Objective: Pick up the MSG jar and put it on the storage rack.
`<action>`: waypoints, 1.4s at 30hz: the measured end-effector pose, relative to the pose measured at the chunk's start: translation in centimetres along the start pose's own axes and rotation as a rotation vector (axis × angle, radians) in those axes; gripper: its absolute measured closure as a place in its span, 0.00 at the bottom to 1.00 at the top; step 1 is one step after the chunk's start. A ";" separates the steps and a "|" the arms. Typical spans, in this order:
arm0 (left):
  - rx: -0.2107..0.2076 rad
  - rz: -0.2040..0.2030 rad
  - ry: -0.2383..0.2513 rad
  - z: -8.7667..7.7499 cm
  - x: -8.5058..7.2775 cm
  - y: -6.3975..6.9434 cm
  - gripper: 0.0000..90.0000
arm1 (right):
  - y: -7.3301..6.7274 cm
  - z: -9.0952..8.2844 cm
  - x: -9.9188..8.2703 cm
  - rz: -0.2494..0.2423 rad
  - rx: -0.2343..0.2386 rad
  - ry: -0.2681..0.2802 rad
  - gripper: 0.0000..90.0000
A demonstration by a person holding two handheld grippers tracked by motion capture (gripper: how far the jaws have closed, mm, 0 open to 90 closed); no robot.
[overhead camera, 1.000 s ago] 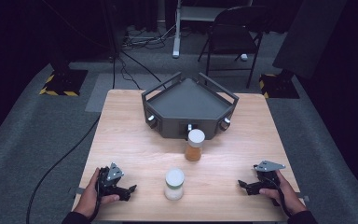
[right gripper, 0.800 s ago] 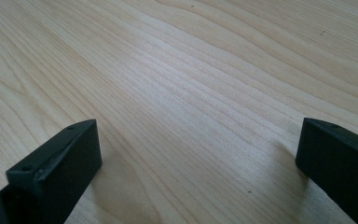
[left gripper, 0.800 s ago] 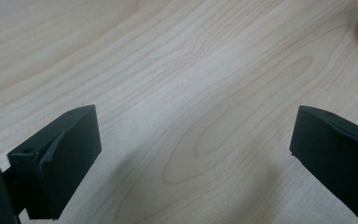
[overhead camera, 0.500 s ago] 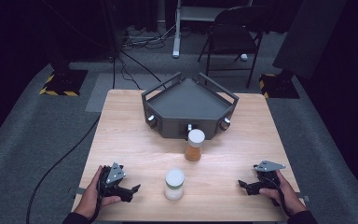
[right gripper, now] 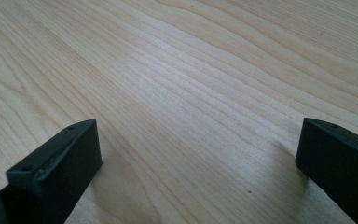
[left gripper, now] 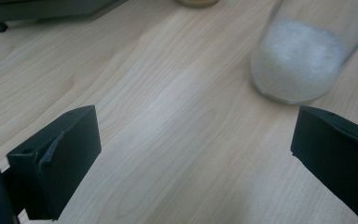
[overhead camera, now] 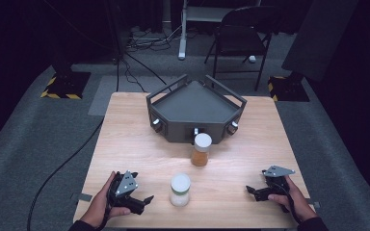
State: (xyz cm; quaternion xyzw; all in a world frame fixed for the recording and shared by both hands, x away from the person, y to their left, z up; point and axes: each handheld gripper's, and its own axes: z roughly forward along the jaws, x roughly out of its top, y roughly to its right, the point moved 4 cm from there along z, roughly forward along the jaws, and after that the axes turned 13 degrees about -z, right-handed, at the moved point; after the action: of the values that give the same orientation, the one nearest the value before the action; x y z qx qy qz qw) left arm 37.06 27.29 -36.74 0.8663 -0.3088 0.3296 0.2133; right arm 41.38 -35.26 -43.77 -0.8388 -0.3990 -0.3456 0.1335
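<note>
Left gripper (overhead camera: 142,200), jaws spread wide and empty, rests low on the table (overhead camera: 139,144) with the white-powder jar (overhead camera: 180,189) just ahead, likely lined up for a grasp. Right gripper (overhead camera: 253,191) lies unclenched too, well apart from it, probably waiting.

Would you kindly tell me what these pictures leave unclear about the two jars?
- White jar, left gripper view: lid cut off by the top edge, body blurred.
- Amber jar, same view: just its base inside the top edge.
- Both jars' contents, high view: too small to identify.
</note>
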 end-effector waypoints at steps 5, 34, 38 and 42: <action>-0.048 0.017 0.009 0.3 0.4 0.6 0.02 | 0.0 0.0 0.0 0.000 0.000 0.000 0.00; -0.169 0.046 0.046 1.1 1.4 1.7 0.02 | 0.0 0.0 0.0 0.000 -0.001 -0.001 0.00; -0.180 0.040 0.053 1.2 1.4 1.7 0.01 | 0.0 0.0 0.0 0.000 -0.001 -0.002 0.00; -0.192 0.025 0.058 1.6 1.5 1.8 0.01 | 0.0 0.0 0.0 0.001 -0.001 -0.001 0.00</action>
State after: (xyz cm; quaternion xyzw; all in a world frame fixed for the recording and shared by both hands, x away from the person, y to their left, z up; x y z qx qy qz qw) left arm 37.44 24.49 -36.45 0.8282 -0.3434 0.3257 0.3002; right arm 41.35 -35.28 -43.76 -0.8392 -0.3984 -0.3453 0.1332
